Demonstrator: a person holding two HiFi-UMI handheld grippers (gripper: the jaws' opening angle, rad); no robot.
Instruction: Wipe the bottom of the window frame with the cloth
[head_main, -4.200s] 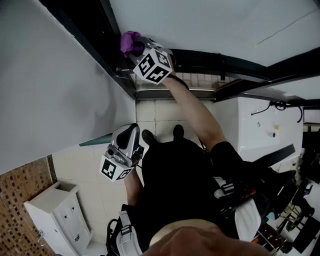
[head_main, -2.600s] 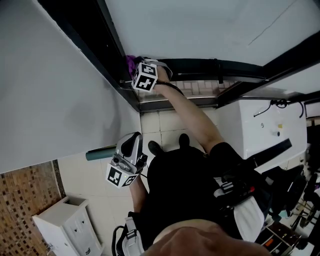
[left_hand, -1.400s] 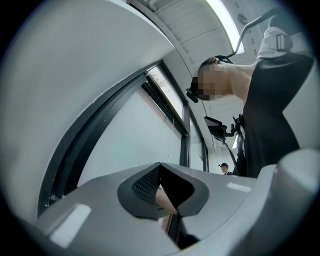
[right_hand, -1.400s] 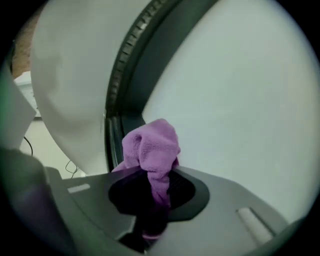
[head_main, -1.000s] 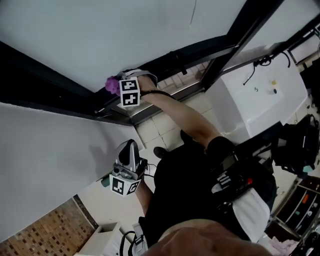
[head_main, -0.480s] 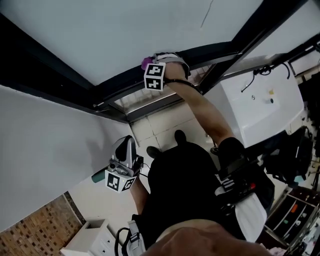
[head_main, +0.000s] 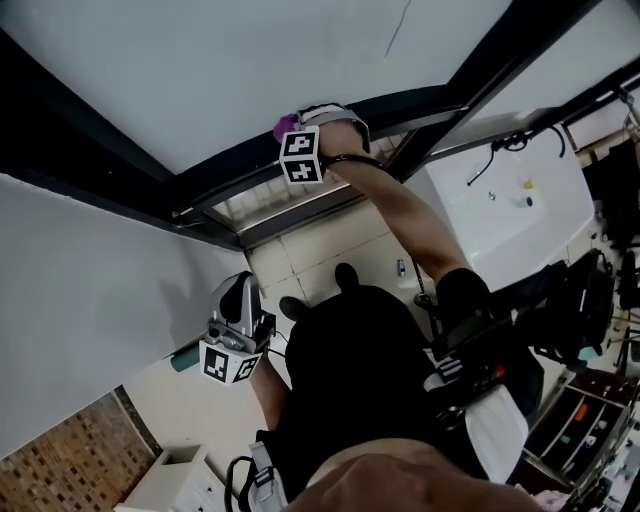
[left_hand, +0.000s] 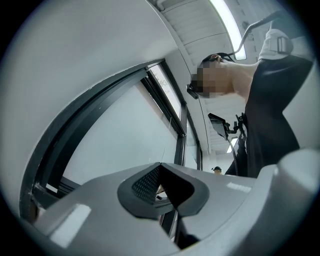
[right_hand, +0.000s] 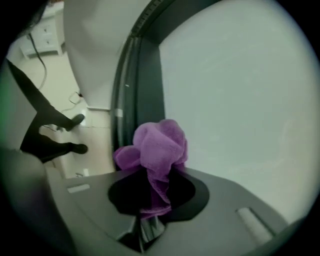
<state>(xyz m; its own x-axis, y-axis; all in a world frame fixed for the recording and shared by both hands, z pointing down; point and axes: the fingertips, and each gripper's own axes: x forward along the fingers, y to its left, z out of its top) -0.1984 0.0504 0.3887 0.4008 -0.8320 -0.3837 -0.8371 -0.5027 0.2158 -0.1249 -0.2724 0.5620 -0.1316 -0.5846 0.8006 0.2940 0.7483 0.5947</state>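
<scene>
A bunched purple cloth (right_hand: 155, 147) sticks out of my right gripper (right_hand: 151, 200), which is shut on it. In the head view the cloth (head_main: 286, 127) is pressed against the dark bottom bar of the window frame (head_main: 225, 168), with my right gripper (head_main: 298, 140) reaching out to it at arm's length. The frame (right_hand: 145, 80) runs away just left of the cloth, with pale glass (right_hand: 240, 90) on its right. My left gripper (head_main: 240, 290) hangs low beside the person's body, away from the window. Its jaws (left_hand: 161, 172) look shut with nothing in them.
A slanted dark mullion (head_main: 470, 75) meets the frame to the right of the cloth. A white unit (head_main: 500, 200) with a cable stands below it. A grey wall (head_main: 80, 300) fills the left. The person's feet (head_main: 345, 280) stand on pale tiles. Equipment racks (head_main: 590, 400) crowd the right edge.
My right gripper has slid the cloth along the bottom bar, away from the left corner towards the slanted mullion. The head view swung round. My left gripper stayed low at the person's side.
</scene>
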